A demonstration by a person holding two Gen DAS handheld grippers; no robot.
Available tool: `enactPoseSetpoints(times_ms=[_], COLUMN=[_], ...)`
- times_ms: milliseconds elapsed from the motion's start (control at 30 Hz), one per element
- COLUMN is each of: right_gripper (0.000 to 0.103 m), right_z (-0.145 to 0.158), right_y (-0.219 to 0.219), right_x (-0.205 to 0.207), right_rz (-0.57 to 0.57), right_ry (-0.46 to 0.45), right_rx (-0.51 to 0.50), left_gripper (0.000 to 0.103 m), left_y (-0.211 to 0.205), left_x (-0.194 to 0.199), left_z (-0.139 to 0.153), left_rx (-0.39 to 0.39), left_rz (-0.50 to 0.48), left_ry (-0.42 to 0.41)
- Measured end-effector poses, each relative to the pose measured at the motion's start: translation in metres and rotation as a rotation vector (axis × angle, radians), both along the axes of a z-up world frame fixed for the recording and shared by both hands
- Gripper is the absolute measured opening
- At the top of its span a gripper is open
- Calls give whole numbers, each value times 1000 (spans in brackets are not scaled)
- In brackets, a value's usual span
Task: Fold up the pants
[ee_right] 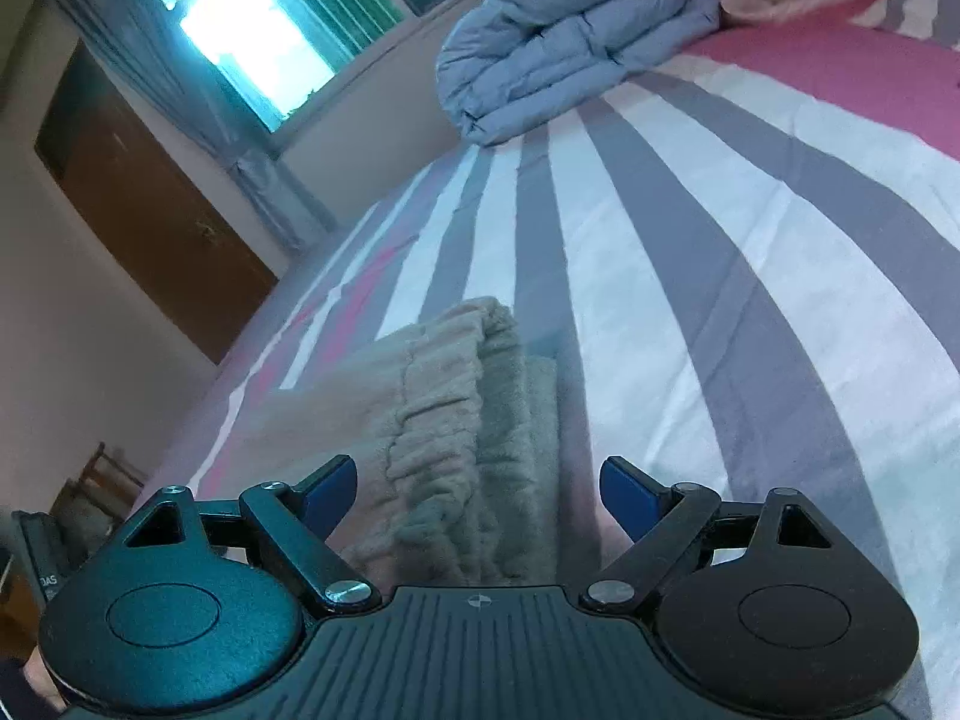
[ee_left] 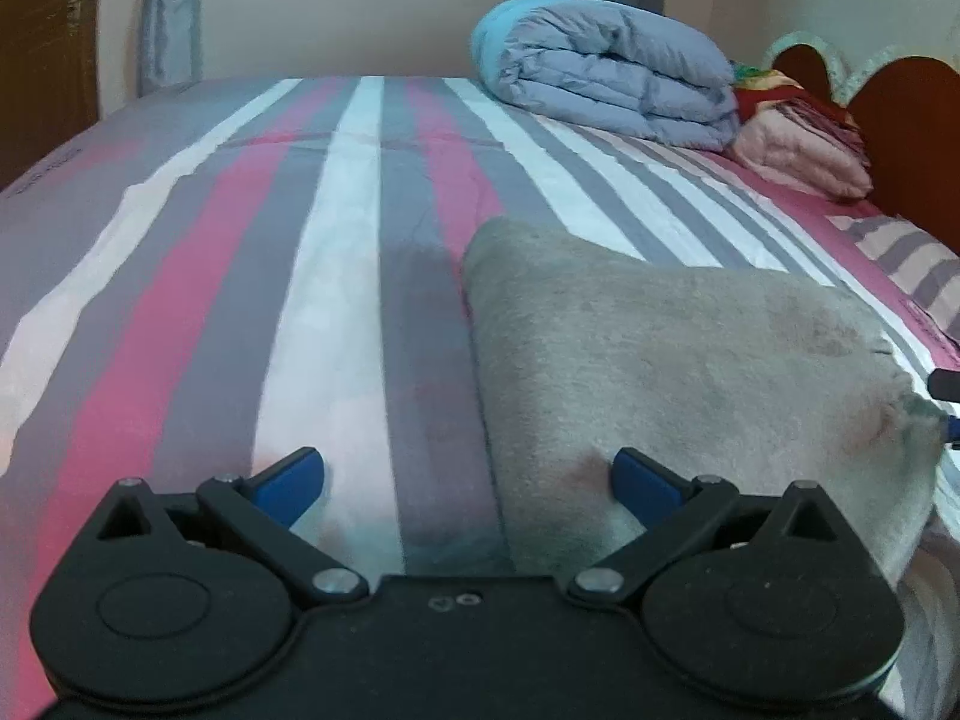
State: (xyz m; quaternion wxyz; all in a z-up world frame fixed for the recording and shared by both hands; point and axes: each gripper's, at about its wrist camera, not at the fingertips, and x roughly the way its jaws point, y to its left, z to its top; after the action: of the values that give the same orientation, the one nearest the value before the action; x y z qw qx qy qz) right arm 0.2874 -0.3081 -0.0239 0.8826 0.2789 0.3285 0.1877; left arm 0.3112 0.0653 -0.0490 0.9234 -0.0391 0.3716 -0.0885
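Note:
Grey-beige fleece pants lie folded in a thick stack on the striped bed sheet. In the left wrist view my left gripper is open and empty, straddling the stack's left edge just above the bed. In the right wrist view the pants show their gathered elastic waistband, with folded layers beneath. My right gripper is open and empty, its blue fingertips on either side of the waistband end. A bit of the right gripper shows at the left view's right edge.
A folded blue-grey duvet and a pink blanket sit at the bed's far right by the wooden headboard. A window, curtain and brown door stand beyond the bed. Striped sheet spreads around the pants.

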Motion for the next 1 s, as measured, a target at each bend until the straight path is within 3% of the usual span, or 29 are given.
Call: enactPoseSetpoints(times_ms=[233, 367, 567, 633, 833, 867, 900, 1000], right_gripper=[88, 88, 87, 87, 83, 79, 73, 59], right_z=[-22, -33, -37, -38, -45, -48, -50, -58], right_y=[-31, -41, -49, -47, -30, -24, -21, -18], right_x=[11, 8, 17, 22, 41, 45, 49, 57], right_rz=[29, 36, 91, 115, 181, 192, 198, 196], right_ry=[122, 176, 250, 259, 262, 264, 263, 264], right_rx=[211, 323, 370, 356, 375, 371, 371, 391], left_gripper=[90, 64, 66, 66, 64, 57, 44, 29], left_y=[26, 43, 65, 69, 57, 54, 51, 50], left_x=[13, 23, 39, 47, 80, 83, 85, 81], left_z=[-13, -23, -48, -55, -63, -65, -66, -72], left_rx=[-274, -497, -674, -712, -716, -716, -709, -749], left_rz=[-66, -92, -127, -150, -252, -268, -273, -248], left_ry=[128, 213, 302, 320, 336, 330, 321, 289])
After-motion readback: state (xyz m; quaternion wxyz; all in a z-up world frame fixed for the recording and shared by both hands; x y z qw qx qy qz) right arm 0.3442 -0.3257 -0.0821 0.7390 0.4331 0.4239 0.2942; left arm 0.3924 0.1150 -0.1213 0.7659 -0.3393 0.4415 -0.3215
